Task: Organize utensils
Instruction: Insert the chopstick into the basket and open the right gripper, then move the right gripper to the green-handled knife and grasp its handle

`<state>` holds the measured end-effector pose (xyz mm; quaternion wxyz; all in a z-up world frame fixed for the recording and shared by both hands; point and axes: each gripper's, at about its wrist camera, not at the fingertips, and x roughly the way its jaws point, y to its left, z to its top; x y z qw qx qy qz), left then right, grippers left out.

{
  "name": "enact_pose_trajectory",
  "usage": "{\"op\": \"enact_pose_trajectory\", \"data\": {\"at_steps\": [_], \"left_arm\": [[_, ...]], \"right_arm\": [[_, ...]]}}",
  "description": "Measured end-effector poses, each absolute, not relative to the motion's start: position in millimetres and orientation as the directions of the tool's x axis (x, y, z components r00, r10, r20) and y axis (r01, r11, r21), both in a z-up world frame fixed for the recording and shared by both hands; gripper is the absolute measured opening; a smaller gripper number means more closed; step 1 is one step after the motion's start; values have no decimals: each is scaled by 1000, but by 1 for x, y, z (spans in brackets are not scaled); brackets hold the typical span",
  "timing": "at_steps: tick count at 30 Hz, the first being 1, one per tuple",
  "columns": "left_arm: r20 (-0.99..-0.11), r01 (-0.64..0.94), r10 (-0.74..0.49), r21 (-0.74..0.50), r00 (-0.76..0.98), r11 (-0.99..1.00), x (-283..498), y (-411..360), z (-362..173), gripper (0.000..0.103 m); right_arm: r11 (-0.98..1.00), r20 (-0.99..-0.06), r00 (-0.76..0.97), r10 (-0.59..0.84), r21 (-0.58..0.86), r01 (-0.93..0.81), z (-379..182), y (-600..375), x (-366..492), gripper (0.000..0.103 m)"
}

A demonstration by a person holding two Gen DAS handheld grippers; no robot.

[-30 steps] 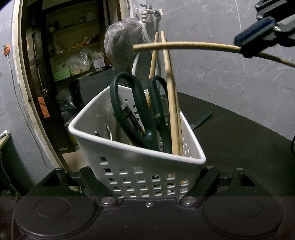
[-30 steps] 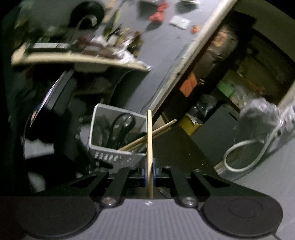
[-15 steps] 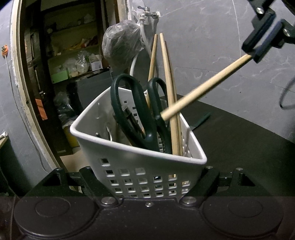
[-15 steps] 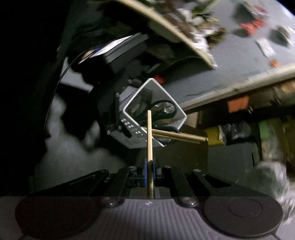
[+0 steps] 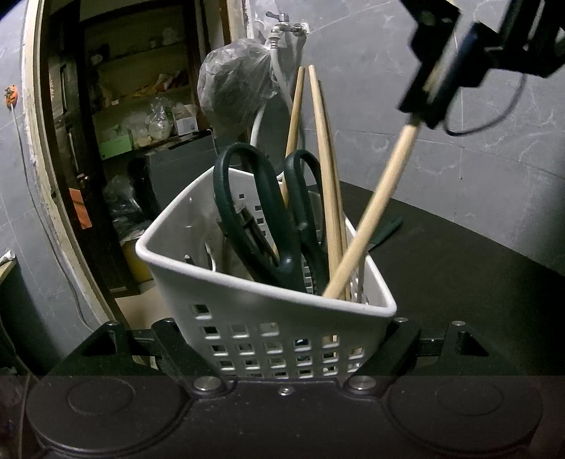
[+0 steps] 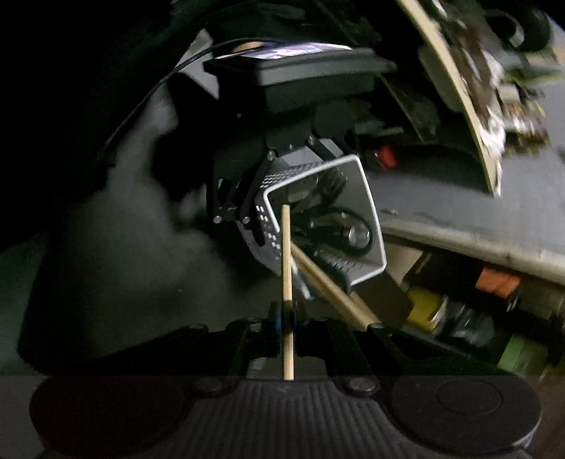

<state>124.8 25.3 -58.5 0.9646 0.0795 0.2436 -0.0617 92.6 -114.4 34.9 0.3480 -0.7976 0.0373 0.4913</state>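
My left gripper is shut on a white perforated basket and holds it above a dark table. In the basket stand dark green scissors and several wooden chopsticks. My right gripper is shut on one wooden chopstick. In the left wrist view the right gripper is at the upper right, and its chopstick slants down with its tip inside the basket's right corner. The basket also shows in the right wrist view.
A dark round table lies under and right of the basket, with a dark flat utensil on it. A plastic bag and a tap are behind. An open shelf cupboard stands at left.
My right gripper has swung the chopstick from level above the basket to a steep slant, and its tip has gone down into the basket. The basket has stayed in my left gripper.
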Motion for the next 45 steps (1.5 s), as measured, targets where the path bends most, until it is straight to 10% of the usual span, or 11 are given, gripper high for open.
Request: {"op": "enact_pose_trajectory", "data": {"at_steps": [13, 22, 32, 45], "left_arm": [[-480, 150, -76, 119, 874, 981, 124, 26, -59, 84], [-486, 150, -72, 124, 871, 981, 124, 25, -58, 84], [-507, 152, -56, 149, 860, 977, 128, 23, -55, 86], [-540, 120, -13, 163, 841, 979, 133, 16, -53, 88]], "right_arm": [[-689, -684, 529, 502, -686, -234, 25, -105, 99, 48], [-64, -429, 652, 625, -861, -505, 70, -148, 158, 101], [375, -455, 746, 486, -663, -649, 1, -197, 228, 103], [898, -588, 704, 399, 94, -430, -72, -250, 336, 103]]}}
